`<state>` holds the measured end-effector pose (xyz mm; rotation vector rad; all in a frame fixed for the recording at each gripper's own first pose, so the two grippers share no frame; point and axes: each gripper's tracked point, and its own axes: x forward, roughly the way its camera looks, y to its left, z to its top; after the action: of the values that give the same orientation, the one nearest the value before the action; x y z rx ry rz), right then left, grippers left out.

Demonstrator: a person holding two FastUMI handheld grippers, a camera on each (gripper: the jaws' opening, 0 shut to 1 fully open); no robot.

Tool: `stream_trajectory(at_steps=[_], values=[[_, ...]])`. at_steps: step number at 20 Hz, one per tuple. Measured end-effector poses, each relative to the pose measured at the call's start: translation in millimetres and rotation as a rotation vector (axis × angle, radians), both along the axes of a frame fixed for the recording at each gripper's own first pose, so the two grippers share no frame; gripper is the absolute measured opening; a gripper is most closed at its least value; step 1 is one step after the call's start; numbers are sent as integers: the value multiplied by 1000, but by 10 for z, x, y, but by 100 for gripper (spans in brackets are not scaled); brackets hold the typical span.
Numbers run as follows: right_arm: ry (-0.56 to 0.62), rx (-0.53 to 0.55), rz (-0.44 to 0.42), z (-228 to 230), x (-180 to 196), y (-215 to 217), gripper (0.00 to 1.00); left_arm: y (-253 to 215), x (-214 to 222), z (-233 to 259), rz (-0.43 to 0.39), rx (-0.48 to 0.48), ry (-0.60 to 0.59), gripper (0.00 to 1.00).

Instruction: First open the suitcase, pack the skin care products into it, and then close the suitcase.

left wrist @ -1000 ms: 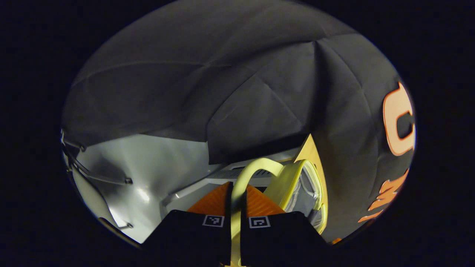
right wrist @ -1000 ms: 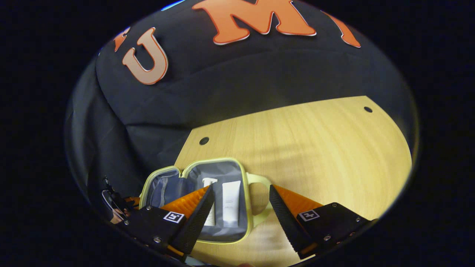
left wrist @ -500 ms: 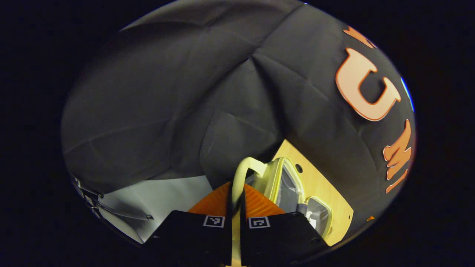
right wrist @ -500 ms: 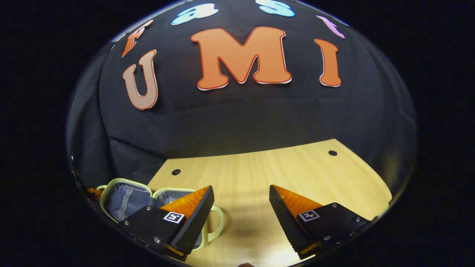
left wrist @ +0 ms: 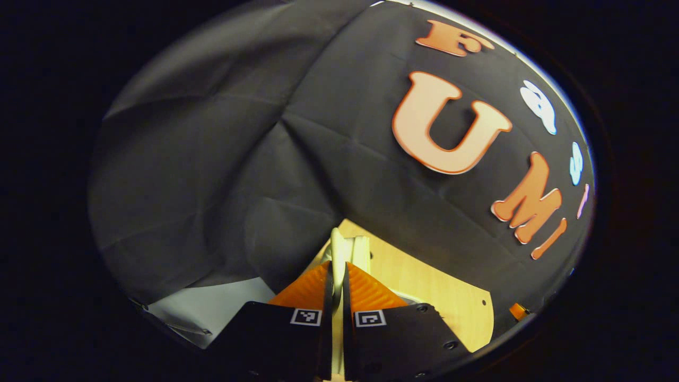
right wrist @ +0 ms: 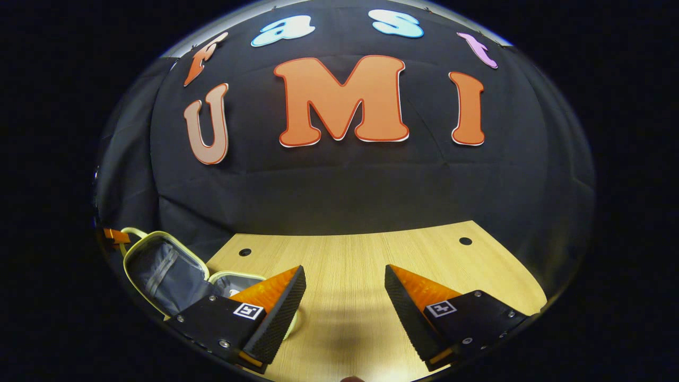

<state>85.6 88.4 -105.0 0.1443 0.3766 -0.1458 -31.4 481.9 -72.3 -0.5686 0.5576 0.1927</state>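
While the left gripper (left wrist: pixel 336 276) pinches the handle (left wrist: pixel 338 249) of the half-raised suitcase (right wrist: pixel 164 268) lid at the table's (right wrist: pixel 371 265) left edge, the thin handle may slip and the lid drop open; the right gripper (right wrist: pixel 345 297) hangs wide open, empty.

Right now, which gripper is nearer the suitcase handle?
Left. The left gripper is shut on the suitcase handle of the lid. The right gripper hangs open over the table, off beside the suitcase.
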Motion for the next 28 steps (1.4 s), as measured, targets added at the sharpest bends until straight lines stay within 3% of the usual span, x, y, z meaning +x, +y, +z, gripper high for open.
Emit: stream_trajectory(at_steps=[5,12,18,28], values=[[-34,-19,3,27,-113,-188,96,-758,232,407,-132,36,-61,9],[-26,-47,-10,-23,-293,-442,96,-1904,401,563,-347,33,-84,7],[-25,-40,-44,-49,-428,-695,96,-2857,383,252,-541,20,-21,10],[-2,-49,-70,-120,-557,-946,96,-3761,292,-540,-695,36,115,9]])
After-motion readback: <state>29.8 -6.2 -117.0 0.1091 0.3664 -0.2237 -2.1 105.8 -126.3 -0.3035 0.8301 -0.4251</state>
